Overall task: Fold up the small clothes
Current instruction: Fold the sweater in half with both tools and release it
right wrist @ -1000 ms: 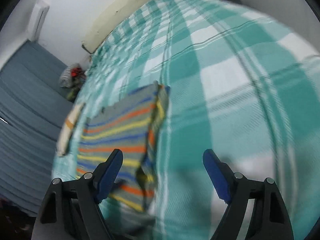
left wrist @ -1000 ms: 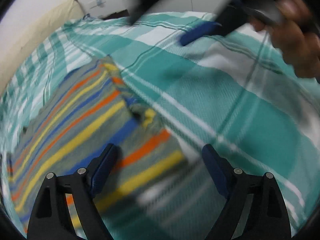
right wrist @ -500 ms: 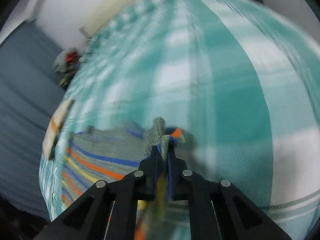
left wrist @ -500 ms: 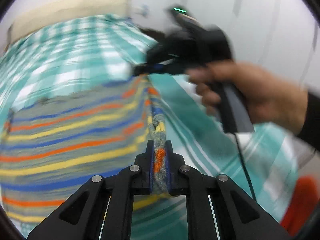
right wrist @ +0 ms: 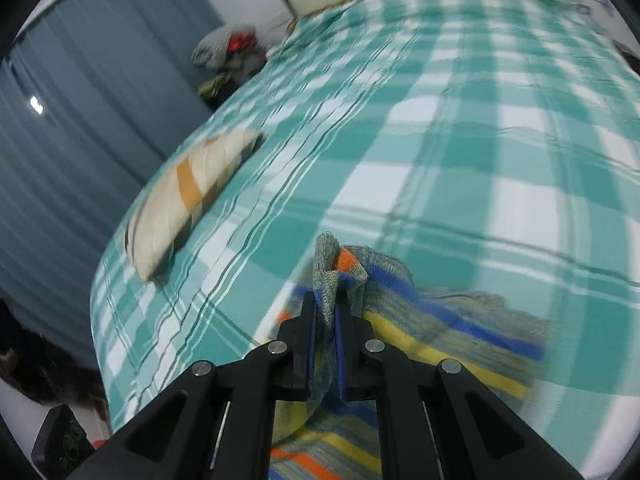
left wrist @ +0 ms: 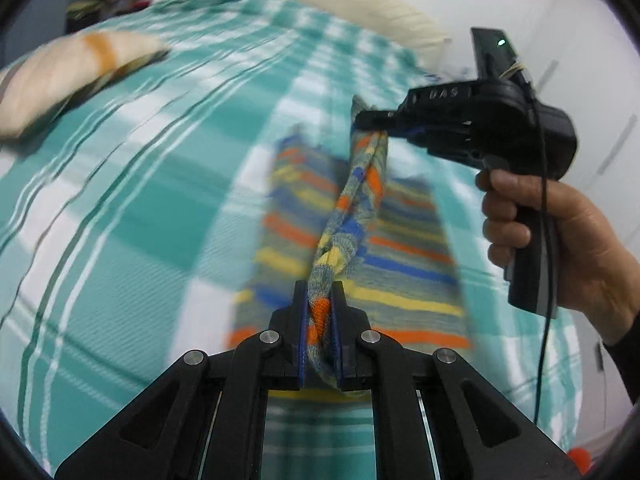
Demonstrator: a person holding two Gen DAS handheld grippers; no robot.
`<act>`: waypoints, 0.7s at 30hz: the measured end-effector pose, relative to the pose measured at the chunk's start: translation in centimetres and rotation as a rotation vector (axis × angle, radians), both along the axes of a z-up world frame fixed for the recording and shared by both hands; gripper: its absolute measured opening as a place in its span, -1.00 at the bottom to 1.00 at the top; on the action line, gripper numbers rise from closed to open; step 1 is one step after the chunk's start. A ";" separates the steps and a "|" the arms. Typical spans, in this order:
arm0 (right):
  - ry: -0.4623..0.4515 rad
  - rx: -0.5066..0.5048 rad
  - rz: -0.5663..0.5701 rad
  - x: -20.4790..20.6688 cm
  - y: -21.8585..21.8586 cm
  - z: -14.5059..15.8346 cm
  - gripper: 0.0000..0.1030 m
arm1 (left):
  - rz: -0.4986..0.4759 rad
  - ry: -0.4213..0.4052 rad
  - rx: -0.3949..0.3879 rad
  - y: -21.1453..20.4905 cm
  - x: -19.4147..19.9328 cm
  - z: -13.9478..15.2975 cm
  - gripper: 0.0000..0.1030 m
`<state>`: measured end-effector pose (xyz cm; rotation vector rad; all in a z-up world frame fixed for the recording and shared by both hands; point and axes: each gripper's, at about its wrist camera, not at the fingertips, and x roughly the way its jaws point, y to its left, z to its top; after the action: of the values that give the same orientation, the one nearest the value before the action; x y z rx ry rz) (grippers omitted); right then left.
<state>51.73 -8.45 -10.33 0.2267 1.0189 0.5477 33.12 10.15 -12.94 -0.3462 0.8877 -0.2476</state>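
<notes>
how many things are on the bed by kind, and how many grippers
striped knit: 1
cream folded cloth: 1
grippers, left and right, both shut on the knit: 2
total: 4

A: Where is passage open?
B: Across the checked bedspread [right wrist: 460, 128]: its far and right-hand stretches lie bare.

A: What obstructs?
B: A folded cream cloth [right wrist: 188, 196] near the left edge; the striped garment [left wrist: 352, 216], stretched taut between the left gripper [left wrist: 319, 320] and right gripper [left wrist: 370, 120], bars the middle. The hand [left wrist: 560, 240] blocks the right in the left view.

A: Beyond the bed?
B: Curtain [right wrist: 80, 100], clutter [right wrist: 228, 48].
</notes>
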 end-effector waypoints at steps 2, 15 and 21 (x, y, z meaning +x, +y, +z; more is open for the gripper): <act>0.012 0.045 0.020 0.2 1.4 -1.6 -0.71 | 0.026 0.036 0.011 0.8 0.3 -1.6 -0.75; -0.125 -0.043 0.080 -13.4 -5.5 1.3 -0.42 | -0.046 -0.003 0.092 -0.9 1.2 -0.3 -0.10; -0.004 -0.208 0.222 -20.4 -2.1 -7.2 -0.47 | -0.054 0.120 0.219 -0.6 -0.3 -2.6 -0.12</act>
<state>31.36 -10.58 -17.53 -0.0725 1.0960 0.6369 32.82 9.55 -15.58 -0.1342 1.0334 -0.1786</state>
